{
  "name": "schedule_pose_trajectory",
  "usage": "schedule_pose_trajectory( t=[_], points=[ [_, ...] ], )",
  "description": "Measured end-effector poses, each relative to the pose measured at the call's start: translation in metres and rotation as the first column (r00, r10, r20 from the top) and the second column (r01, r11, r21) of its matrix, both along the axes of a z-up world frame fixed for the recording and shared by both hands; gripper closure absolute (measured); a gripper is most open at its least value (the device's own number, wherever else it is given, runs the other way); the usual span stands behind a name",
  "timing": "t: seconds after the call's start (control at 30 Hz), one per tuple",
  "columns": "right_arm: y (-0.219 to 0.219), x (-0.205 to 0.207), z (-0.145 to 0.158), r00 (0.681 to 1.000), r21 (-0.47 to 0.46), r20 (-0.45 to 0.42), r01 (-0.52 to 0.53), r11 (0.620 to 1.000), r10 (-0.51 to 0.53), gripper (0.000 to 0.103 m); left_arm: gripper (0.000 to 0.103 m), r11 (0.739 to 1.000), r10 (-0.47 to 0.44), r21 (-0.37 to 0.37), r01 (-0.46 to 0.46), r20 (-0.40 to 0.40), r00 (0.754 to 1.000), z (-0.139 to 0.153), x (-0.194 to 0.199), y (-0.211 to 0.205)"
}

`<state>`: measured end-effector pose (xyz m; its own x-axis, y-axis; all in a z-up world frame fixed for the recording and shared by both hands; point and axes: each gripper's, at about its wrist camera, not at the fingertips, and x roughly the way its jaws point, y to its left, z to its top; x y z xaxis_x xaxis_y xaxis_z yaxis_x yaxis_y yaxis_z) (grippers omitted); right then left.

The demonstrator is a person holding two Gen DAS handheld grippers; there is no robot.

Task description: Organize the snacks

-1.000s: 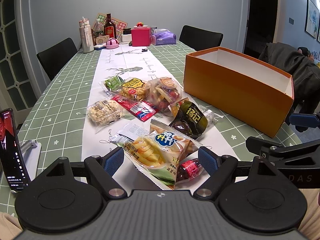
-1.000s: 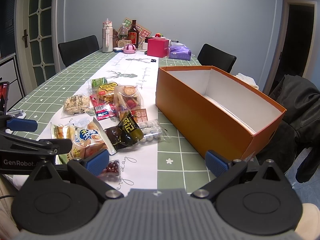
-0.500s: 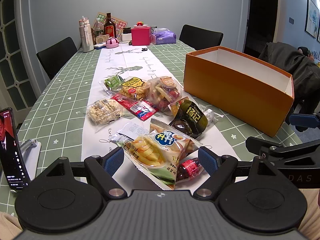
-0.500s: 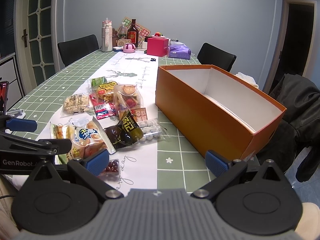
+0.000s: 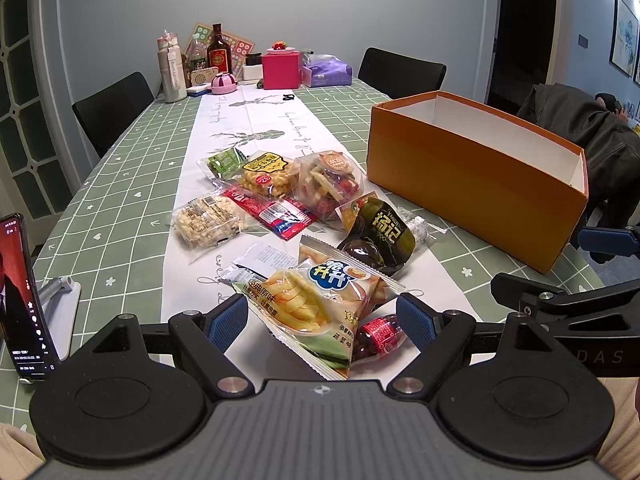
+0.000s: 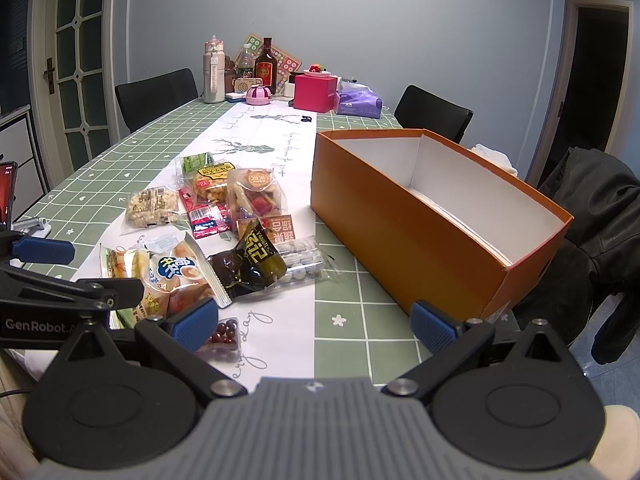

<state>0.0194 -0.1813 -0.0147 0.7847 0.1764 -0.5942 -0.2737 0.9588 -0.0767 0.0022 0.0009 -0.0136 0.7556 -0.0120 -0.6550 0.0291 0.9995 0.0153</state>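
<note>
Orange cardboard box at right of centre in the right wrist view, open-topped, white inside, nothing visible in it. Snack packets scattered on the white runner left of the box, none yet moved in, by the look of it. Judged to be the very start: approach to the first pick.

Left gripper low in the frame, blue pads spread wide, straddling the fries bag without touching, nothing pinched. Right gripper likewise spread and empty, low centre of its own view, aimed at bare cloth between the packets and the box corner.

Next move, probably: down and forward over the fries bag, closing across its puffed middle, not the flat crimped edge; crinkly film likely to slip or buckle under a light pinch. Then across to the box at right.

Hard to make out: red candy packet half tucked under the fries bag and behind the right pad. Dark green bag overlapping a clear packet. Box floor mostly hidden by its near wall. Phone cut off at left edge.
</note>
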Motion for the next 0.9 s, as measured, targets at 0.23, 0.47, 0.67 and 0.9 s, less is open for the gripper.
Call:
schedule_pose_trajectory(
  t=[0.23,0.47,0.67,0.9],
  points=[
    [-0.006,0.002,-0.007,0.999,0.077,0.008,-0.038,0.996,0.038,0.003,0.009,0.999,-0.017,-0.030,0.017,0.004,1.000,0.002,0.002,0.007],
    [0.000,0.014,-0.021,0.996,0.083,-0.037,-0.081,0.993,0.084,0.019,0.014,0.997,-0.048,-0.058,0.048,-0.006,0.999,-0.001,0.012,0.019],
    [0.010,0.032,-0.037,0.983,0.111,-0.121,-0.122,0.986,0.135,0.027,0.012,0.981,-0.194,0.000,0.194,-0.024,0.981,0.000,0.027,0.018],
    [0.010,0.050,-0.048,0.977,0.130,-0.173,-0.104,0.986,0.126,0.033,0.007,0.917,-0.388,0.047,0.395,-0.111,0.915,-0.010,0.059,0.011]
  ],
)
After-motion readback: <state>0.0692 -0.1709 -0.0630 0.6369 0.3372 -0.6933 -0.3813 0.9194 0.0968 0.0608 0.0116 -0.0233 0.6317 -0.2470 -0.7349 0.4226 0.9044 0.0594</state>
